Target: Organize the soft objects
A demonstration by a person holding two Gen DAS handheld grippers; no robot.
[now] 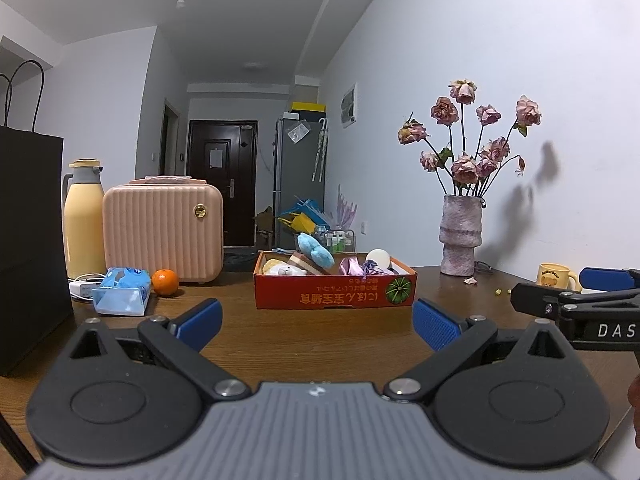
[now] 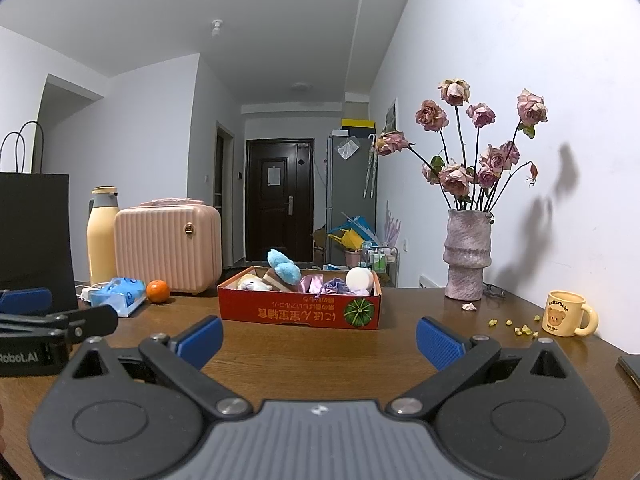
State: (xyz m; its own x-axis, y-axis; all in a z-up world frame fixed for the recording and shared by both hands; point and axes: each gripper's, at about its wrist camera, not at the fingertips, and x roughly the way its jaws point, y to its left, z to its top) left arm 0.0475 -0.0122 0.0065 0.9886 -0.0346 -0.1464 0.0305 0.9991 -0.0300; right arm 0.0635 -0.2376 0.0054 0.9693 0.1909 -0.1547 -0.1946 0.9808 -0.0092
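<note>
A shallow red cardboard box (image 1: 320, 292) (image 2: 280, 308) stands on the wooden table ahead of both grippers. It holds several soft things: a blue plush (image 1: 316, 250) (image 2: 284, 268), a white plush (image 1: 280, 270) (image 2: 252, 283), purple fabric (image 1: 352, 267) (image 2: 320, 283) and a white round pad (image 1: 378, 258) (image 2: 360, 279). My left gripper (image 1: 318, 322) is open and empty, short of the box. My right gripper (image 2: 320, 338) is open and empty, also short of it.
On the left stand a black paper bag (image 1: 28, 240), a yellow flask (image 1: 82, 220), a pink case (image 1: 162, 230), a blue tissue pack (image 1: 122, 290) and an orange (image 1: 165, 282). On the right stand a vase of dried roses (image 2: 466, 258) and a yellow mug (image 2: 566, 313) with crumbs nearby.
</note>
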